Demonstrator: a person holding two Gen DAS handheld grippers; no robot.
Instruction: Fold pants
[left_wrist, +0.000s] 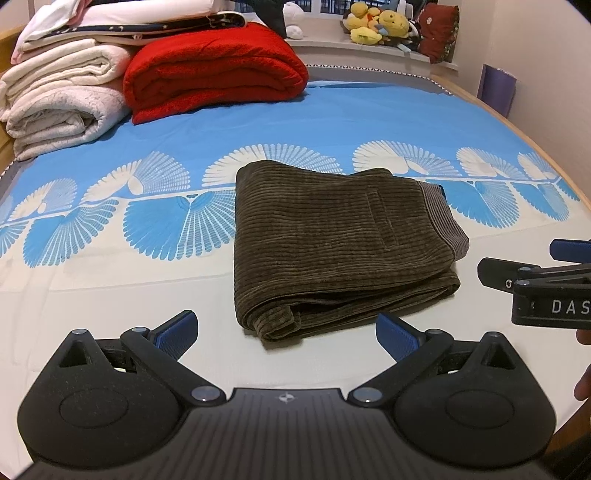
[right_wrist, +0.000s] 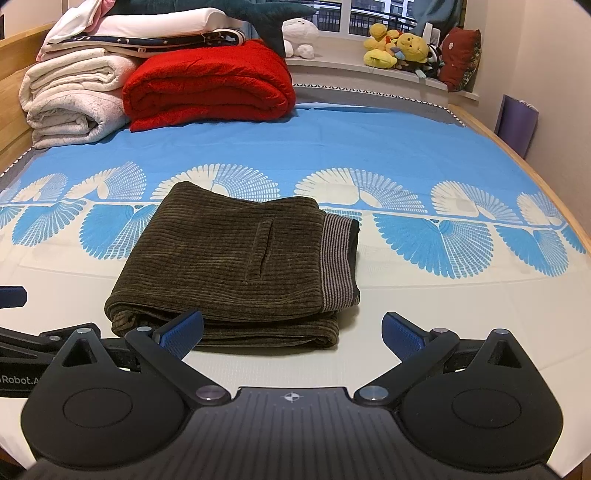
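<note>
Brown pants lie folded on the bed, both hand-held grippers wide apart, so folding looks done.

The pants are olive-brown corduroy, their waistband finely striped grey and dark. The bed sheet is bright blue above, cream below (white and blue fan shapes between). The folded blanket is red.
</note>
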